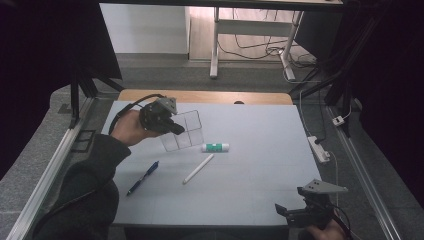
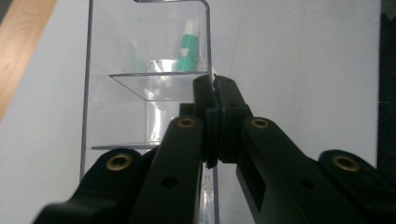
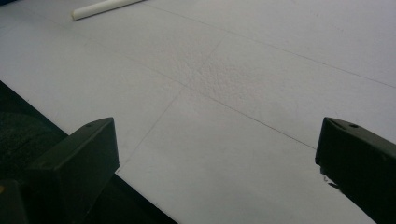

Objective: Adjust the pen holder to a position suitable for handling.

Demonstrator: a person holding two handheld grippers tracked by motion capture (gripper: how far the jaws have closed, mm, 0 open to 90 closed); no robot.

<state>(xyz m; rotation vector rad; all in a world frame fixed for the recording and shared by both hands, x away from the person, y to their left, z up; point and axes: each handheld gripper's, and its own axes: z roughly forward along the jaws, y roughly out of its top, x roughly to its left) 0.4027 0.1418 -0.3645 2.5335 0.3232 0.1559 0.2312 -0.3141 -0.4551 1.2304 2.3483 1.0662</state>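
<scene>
The left gripper (image 1: 176, 127) is pinching a wall of the clear organizer (image 1: 184, 131), its jaws closed tight on the thin edge. The right gripper (image 1: 287, 210) is hanging wide open and empty at the bench's (image 1: 260, 150) near edge. A glue stick (image 1: 215, 147) is lying just beside the organizer, a white pen (image 1: 198, 168) and blue pen (image 1: 143, 177) nearer. The organizer, transparent and partitioned, is sitting toward the bench's far left.

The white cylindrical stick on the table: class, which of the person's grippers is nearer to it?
Right, narrowly. The right gripper sits at the table's near edge, right of the white cylindrical stick. The left gripper is beyond it, shut on the clear plastic organiser.
</scene>
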